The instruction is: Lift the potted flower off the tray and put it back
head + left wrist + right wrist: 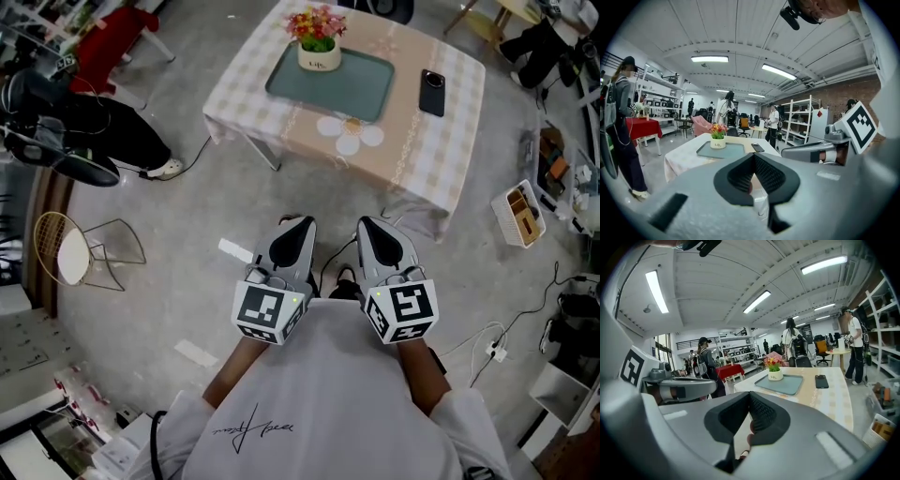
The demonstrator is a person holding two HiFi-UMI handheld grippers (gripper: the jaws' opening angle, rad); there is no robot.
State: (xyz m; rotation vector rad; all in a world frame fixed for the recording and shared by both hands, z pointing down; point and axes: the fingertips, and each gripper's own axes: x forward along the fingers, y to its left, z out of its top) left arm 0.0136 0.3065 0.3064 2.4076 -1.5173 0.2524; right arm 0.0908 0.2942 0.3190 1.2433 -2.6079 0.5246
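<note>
Approach, by my judgement: left tool [296, 226] and right tool [374, 226] are both pressed together and empty, well apart from the table [441, 159]. The potted flower [319, 45] stands at a far corner of the tray [366, 89]. Next they must reach it and spread around the pot. A phone [432, 92] lies beside the tray on the checked cloth. The room has a concrete floor [187, 206] and a wire chair [84, 248].

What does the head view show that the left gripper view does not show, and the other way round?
Only the head view: the wire chair and the white basket, both on the floor. Only the left gripper view: the ceiling lights, the metal shelves and people standing far behind. Both views: the potted flower standing on the tray, and the phone beside it on the table.
</note>
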